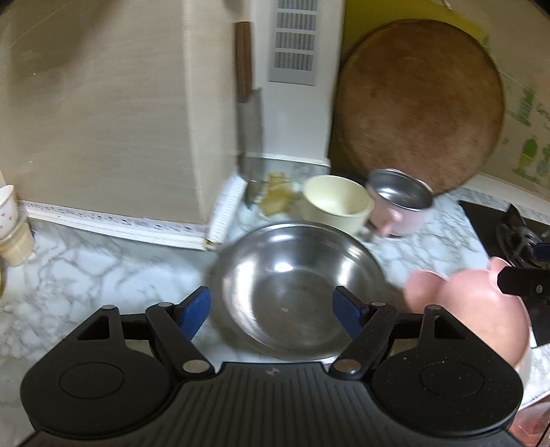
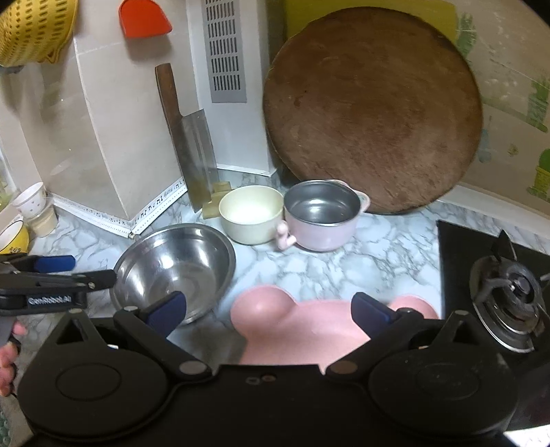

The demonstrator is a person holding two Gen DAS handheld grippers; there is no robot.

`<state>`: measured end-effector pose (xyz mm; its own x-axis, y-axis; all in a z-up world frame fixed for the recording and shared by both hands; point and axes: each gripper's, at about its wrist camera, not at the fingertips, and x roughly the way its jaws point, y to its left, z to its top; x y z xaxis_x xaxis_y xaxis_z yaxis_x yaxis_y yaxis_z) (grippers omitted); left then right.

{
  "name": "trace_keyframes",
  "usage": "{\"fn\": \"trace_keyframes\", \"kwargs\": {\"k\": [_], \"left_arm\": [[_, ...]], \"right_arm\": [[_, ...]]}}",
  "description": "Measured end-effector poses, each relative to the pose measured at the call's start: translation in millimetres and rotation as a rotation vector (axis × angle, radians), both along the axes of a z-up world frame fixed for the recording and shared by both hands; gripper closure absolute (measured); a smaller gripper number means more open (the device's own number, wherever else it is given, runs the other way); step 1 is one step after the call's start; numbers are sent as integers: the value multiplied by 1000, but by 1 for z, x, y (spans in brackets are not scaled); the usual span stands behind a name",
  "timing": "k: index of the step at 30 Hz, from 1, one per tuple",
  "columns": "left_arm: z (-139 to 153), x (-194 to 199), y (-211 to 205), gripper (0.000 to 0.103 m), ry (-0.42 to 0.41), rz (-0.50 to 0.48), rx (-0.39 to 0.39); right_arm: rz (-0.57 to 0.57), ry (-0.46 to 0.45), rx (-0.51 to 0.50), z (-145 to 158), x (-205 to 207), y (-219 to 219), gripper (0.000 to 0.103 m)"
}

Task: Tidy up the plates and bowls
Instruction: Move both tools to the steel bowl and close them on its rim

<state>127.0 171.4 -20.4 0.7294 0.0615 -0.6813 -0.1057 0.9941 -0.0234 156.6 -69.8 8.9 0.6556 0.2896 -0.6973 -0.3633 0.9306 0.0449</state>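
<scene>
A wide steel bowl (image 1: 292, 285) (image 2: 175, 271) sits on the marble counter. My left gripper (image 1: 275, 307) is open, with its fingers straddling the bowl's near rim. Behind it stand a cream bowl (image 1: 335, 203) (image 2: 251, 213) and a pink two-handled pot with a steel inside (image 1: 400, 203) (image 2: 323, 215). A pink bear-shaped plate (image 2: 306, 330) (image 1: 471, 309) lies to the right of the steel bowl. My right gripper (image 2: 271, 311) is open above that plate. The left gripper also shows in the right wrist view (image 2: 79, 271), beside the steel bowl.
A round wooden board (image 2: 371, 106) leans on the back wall. A cleaver (image 2: 192, 148) leans next to it. A gas burner (image 2: 508, 289) is at the right. Cups (image 2: 31, 206) stand at the far left, and a yellow colander (image 2: 31, 27) hangs above.
</scene>
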Motion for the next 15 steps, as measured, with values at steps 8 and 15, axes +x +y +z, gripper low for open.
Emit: {"fn": "trace_keyframes", "kwargs": {"k": [8, 15], "left_arm": [[-17, 32, 42, 26, 59, -2, -34], [-43, 60, 55, 26, 150, -7, -93]], "right_arm": [[-2, 27, -24, -21, 36, 48, 1], [6, 116, -69, -51, 78, 83, 11]]}}
